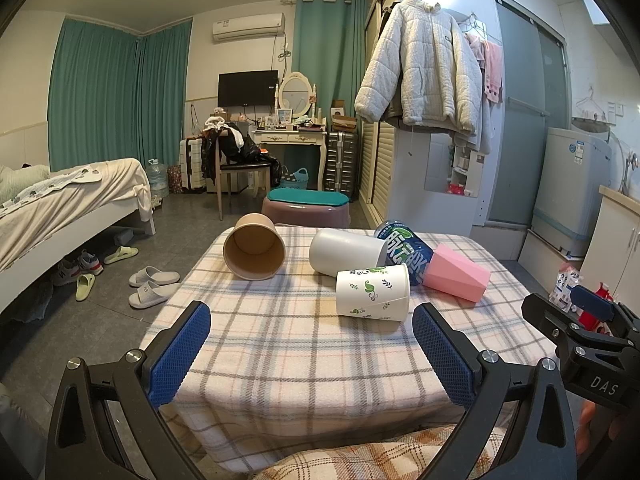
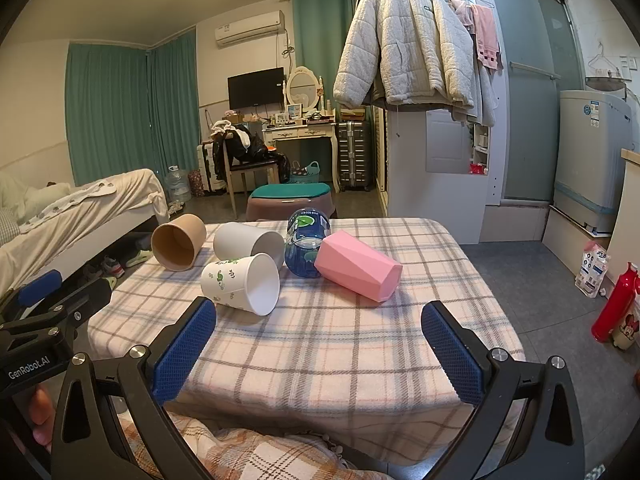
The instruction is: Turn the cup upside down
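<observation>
Several cups lie on their sides on the plaid-covered table (image 1: 280, 344): a brown paper cup (image 1: 254, 252) at the far left, a plain white cup (image 1: 346, 251), a white cup with green leaf print (image 1: 372, 290), a blue printed cup (image 1: 406, 254) and a pink faceted cup (image 1: 456, 272). The same cups show in the right wrist view: brown (image 2: 179, 242), white (image 2: 248, 242), leaf print (image 2: 242, 284), blue (image 2: 306, 248), pink (image 2: 358, 266). My left gripper (image 1: 312, 354) is open and empty over the table's near edge. My right gripper (image 2: 320, 352) is open and empty too.
A stool with a teal cushion (image 1: 306, 206) stands beyond the table. A bed (image 1: 60, 208) is at the left with slippers (image 1: 154, 286) on the floor. A washing machine (image 2: 592, 160) and a red bottle (image 2: 614, 304) are at the right.
</observation>
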`<state>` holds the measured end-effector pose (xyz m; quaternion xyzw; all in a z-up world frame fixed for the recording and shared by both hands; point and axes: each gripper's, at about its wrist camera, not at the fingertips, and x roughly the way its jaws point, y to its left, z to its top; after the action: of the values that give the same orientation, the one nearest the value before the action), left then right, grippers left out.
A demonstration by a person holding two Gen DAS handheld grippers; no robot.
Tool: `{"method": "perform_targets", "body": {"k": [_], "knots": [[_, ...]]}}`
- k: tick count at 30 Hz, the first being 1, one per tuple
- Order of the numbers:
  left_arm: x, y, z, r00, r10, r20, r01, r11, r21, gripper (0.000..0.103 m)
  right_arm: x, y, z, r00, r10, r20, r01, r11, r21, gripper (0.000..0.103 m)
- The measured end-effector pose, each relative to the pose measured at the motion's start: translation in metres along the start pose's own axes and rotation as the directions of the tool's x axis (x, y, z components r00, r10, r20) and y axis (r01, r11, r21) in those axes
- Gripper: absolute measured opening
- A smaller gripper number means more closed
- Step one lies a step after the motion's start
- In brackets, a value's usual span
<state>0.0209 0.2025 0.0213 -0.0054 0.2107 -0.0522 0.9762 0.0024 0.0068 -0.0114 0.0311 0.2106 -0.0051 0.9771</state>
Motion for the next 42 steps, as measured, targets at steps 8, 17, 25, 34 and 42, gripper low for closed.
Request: {"method": "perform_targets", "body": {"k": [8, 17, 25, 34, 42], "knots": [[-0.0002, 0.0, 0.0005, 1.0, 0.0, 0.001, 0.0, 1.0, 0.0, 0.103, 0.0053, 0.0011, -0.0032, 1.0, 0.002, 0.0, -0.002, 1.0, -0.001, 0.103], [0.0, 0.0004, 0.0014, 1.0, 0.0, 0.001, 0.0, 1.0, -0.001, 0.103, 0.0055, 0.0019, -0.0036, 1.0, 0.002, 0.0, -0.002, 1.0, -0.001, 0.103], [-0.0003, 0.0003, 0.0016, 1.0, -0.001, 0.0, 0.001, 1.0, -0.001, 0.103, 0.0054, 0.002, -0.0032, 1.0, 0.002, -0.001, -0.002, 1.0, 0.0, 0.103], [-0.0011, 0.0002, 0.0018, 1.0, 0.0, 0.001, 0.0, 1.0, -0.001, 0.103, 0.0053, 0.002, -0.0032, 1.0, 0.001, -0.001, -0.001, 1.0, 0.0, 0.103], [-0.0004, 0.0002, 0.0029, 1.0, 0.0, 0.001, 0.0, 1.0, -0.002, 0.103, 0.0048, 0.0056, 0.0005, 1.0, 0.007, -0.006, -0.007, 1.0, 0.001, 0.103]]}}
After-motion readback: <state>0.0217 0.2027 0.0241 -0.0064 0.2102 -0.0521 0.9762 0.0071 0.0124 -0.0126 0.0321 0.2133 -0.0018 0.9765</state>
